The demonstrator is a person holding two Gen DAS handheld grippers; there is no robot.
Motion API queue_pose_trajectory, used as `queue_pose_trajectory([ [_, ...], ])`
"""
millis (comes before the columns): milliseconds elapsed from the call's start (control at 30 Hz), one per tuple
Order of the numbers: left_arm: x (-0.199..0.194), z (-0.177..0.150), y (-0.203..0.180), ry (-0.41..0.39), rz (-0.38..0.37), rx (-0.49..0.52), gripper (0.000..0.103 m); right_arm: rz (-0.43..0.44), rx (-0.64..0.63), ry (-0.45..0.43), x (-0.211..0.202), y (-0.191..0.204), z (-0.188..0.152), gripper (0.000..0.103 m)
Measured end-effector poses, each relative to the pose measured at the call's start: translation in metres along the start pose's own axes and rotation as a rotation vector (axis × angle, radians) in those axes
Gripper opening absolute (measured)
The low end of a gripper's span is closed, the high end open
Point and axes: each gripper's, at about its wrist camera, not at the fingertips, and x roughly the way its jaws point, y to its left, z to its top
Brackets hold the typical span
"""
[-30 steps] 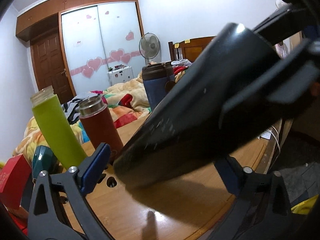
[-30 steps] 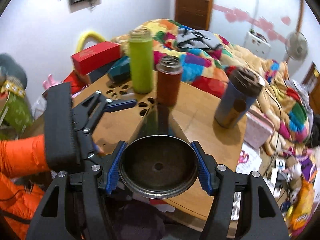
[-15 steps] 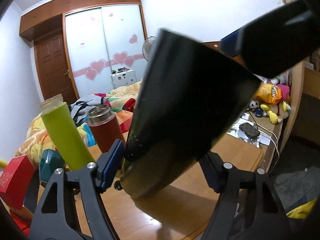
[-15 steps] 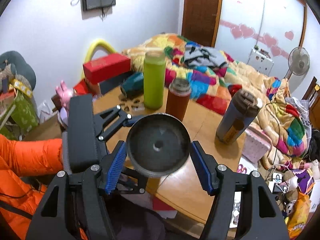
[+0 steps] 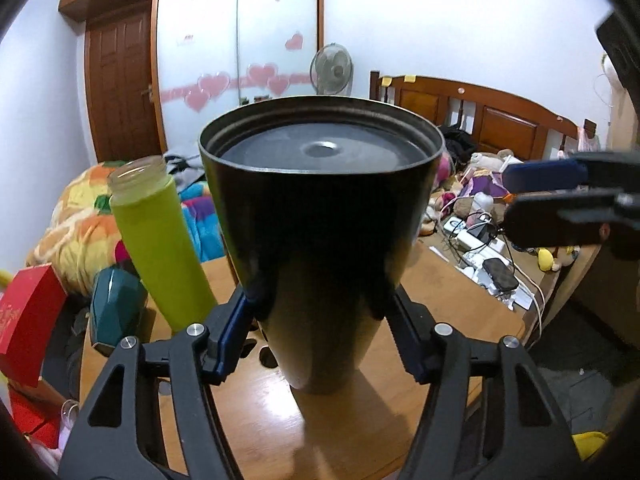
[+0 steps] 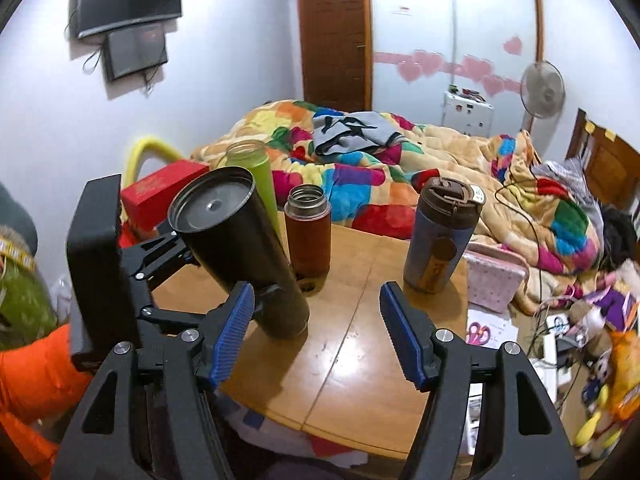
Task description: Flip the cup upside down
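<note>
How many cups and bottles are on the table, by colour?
Black cup: 1
Green bottle: 1
Red-brown flask: 1
Blue-grey travel mug with brown lid: 1
Total: 4

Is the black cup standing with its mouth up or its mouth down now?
Mouth down. The black cup shows its closed base on top, its lower end on the table, held by the left gripper.

Green bottle (image 5: 160, 240), brown flask (image 6: 308, 232), blue tumbler (image 6: 440, 236)

Cup (image 5: 320, 216) mouth hidden against tabletop (image 5: 452, 300). Brown bottle (image 6: 308, 232) hidden behind cup in left view. Left gripper (image 6: 224, 276) contact points masked by cup body.
</note>
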Motion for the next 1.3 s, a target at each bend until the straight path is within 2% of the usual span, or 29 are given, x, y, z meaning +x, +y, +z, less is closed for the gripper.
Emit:
queue_pose_trajectory([
  [167,0.009,0.011,0.007,0.067,-0.017,-0.024,0.064,-0.013,0.067,-0.023,0.01,-0.006,-0.002,0.062],
  [300,0.012,0.015,0.01,0.086,-0.009,-0.018,0.064,-0.024,0.105,-0.031,0.01,-0.011,-0.004,0.062],
  [633,0.008,0.015,0.013,0.096,-0.02,-0.059,0.064,-0.034,0.137,-0.037,0.003,-0.015,-0.01,0.062],
  [800,-0.012,0.017,0.019,0.09,-0.017,-0.08,0.071,-0.028,0.141,-0.046,0.0,-0.013,-0.008,0.062],
  [867,-0.025,0.019,0.022,0.078,-0.023,-0.096,0.076,-0.028,0.139,-0.055,-0.005,-0.009,-0.006,0.063],
  [1000,-0.064,0.028,0.029,0.014,-0.021,-0.138,0.091,-0.053,0.136,-0.098,-0.018,-0.002,-0.001,0.078],
  [1100,-0.094,0.037,0.033,-0.049,0.005,-0.161,0.1,-0.067,0.135,-0.145,-0.034,0.004,0.003,0.083],
  [1233,-0.131,0.047,0.038,-0.129,0.038,-0.181,0.103,-0.087,0.143,-0.199,-0.055,0.012,0.012,0.085],
  [1300,-0.146,0.051,0.039,-0.16,0.052,-0.178,0.103,-0.105,0.147,-0.233,-0.067,0.017,0.014,0.098],
])
